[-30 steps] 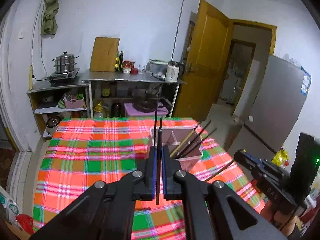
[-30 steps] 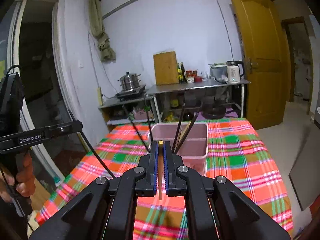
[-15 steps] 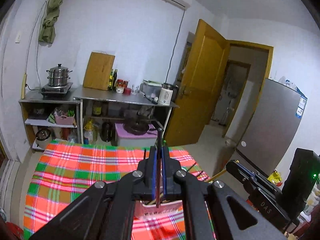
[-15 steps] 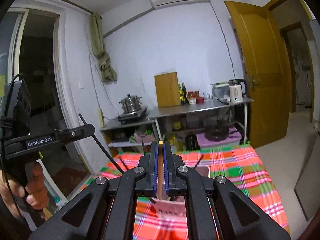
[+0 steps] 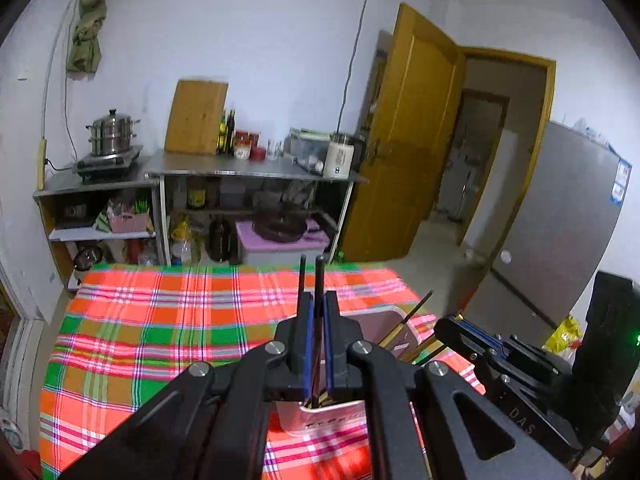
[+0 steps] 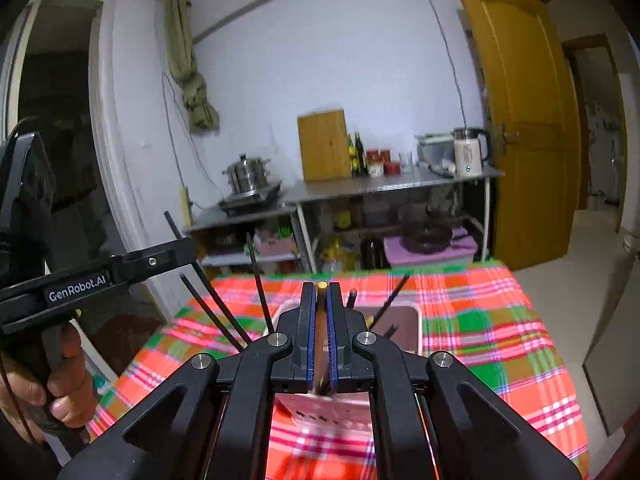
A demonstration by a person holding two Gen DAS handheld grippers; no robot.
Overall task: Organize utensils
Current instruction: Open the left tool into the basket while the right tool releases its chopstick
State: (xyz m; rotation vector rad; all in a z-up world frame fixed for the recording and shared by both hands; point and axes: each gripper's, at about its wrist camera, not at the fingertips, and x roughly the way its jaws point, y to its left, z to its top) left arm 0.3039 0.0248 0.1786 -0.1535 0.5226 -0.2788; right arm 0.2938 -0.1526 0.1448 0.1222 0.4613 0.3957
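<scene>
My left gripper is shut on two black chopsticks that stand upright between its pads. Right below it sits a pink plastic bin on the plaid tablecloth, with several chopsticks leaning inside. My right gripper is shut on a wooden chopstick with a yellow tip, just above the near rim of the same bin. The right wrist view also shows the left gripper at the left, its black chopsticks slanting down.
Behind the table stands a steel shelf unit with a pot, a cutting board, bottles and a kettle. A yellow door is open at the right, beside a grey fridge. A hand grips the left tool's handle.
Both grippers have moved forward over the table to the pink bin, which now lies close under their jaws. Each still holds its chopsticks.
</scene>
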